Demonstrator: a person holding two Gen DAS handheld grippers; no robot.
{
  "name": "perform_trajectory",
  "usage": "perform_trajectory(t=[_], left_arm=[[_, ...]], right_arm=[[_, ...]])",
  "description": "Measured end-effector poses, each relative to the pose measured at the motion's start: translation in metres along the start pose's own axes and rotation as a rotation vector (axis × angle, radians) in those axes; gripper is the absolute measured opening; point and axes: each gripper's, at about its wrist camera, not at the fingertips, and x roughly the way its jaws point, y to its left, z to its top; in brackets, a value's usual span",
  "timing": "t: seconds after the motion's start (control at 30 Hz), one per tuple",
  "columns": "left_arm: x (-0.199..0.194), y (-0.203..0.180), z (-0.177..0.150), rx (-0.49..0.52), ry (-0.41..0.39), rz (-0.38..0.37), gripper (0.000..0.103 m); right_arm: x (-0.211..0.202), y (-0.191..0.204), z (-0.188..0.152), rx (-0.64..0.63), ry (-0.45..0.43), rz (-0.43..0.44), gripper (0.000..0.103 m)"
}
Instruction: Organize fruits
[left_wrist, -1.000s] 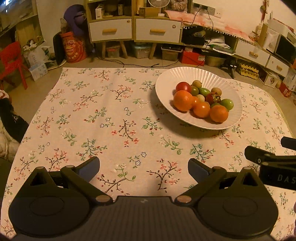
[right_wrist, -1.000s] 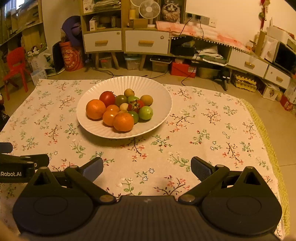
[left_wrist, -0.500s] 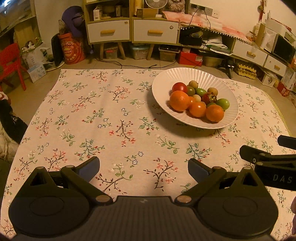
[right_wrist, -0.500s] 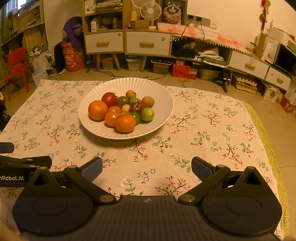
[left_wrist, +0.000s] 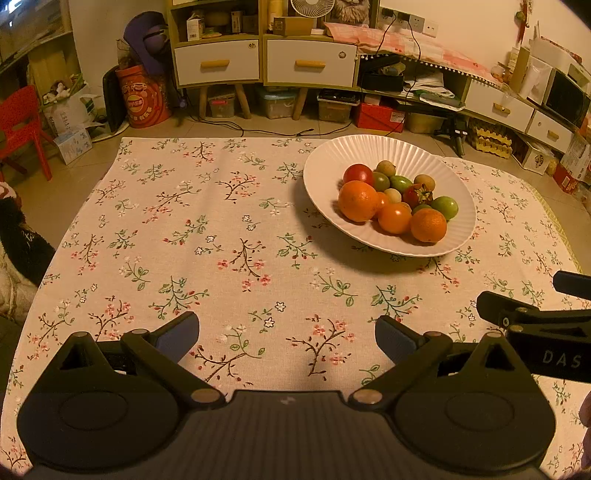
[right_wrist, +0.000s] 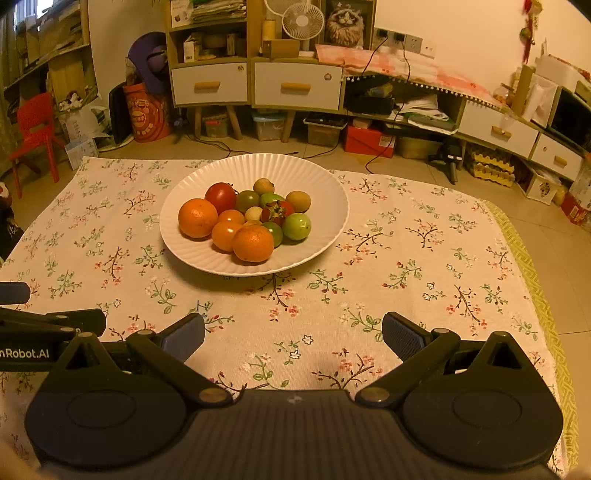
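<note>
A white ribbed plate (left_wrist: 332, 158) (right_wrist: 325, 199) rests on the flowered tablecloth and holds a heap of fruit: oranges (left_wrist: 357, 200) (right_wrist: 197, 218), a red tomato (right_wrist: 220, 196), green fruits (right_wrist: 296, 226) and small brown ones. My left gripper (left_wrist: 287, 334) hovers open over the cloth near the front edge, well short of the plate, which lies ahead to its right. Beside it, my right gripper (right_wrist: 293, 338) is open too, with nothing between its fingers; the plate lies ahead, slightly left.
The flowered tablecloth (left_wrist: 207, 236) (right_wrist: 424, 258) covers a low table. Behind it stand white-drawered cabinets (right_wrist: 255, 86), storage boxes and cables on the floor. A red chair (left_wrist: 18, 125) stands at far left. The right gripper's body (left_wrist: 535, 332) shows at the left view's right edge.
Both grippers have drawn back and risen slightly; the plate sits a little farther off and lower in both views. Nothing was picked up or released.
</note>
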Motion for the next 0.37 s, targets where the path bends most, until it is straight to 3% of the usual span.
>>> perform_trajectory(t=[0.37], left_arm=[[0.006,0.001,-0.013,0.023,-0.003,0.001,0.095]], right_arm=[[0.011,0.000,-0.016,-0.017,0.028,-0.027,0.103]])
